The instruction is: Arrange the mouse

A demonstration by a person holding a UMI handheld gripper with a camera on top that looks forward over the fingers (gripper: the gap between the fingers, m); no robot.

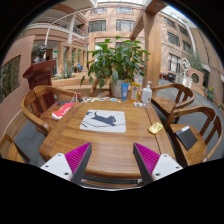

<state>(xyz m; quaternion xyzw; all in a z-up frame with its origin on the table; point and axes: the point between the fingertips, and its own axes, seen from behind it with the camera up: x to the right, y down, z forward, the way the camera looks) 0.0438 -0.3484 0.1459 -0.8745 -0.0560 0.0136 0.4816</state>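
A light grey mouse pad (103, 121) lies in the middle of the round wooden table (110, 150). A small dark shape (101, 119) sits on the pad; I cannot tell whether it is the mouse or a print. My gripper (112, 150) is open and empty, and hovers over the table's near edge. Its magenta pads stand wide apart with only bare wood between them. The mouse pad is well beyond the fingertips.
A red item (62, 110) lies at the table's left and a small yellow item (155, 128) at its right. Bottles (147, 95) and a potted plant (118, 62) stand at the far side. Wooden chairs (40, 100) ring the table; a black item (186, 137) rests on the right one.
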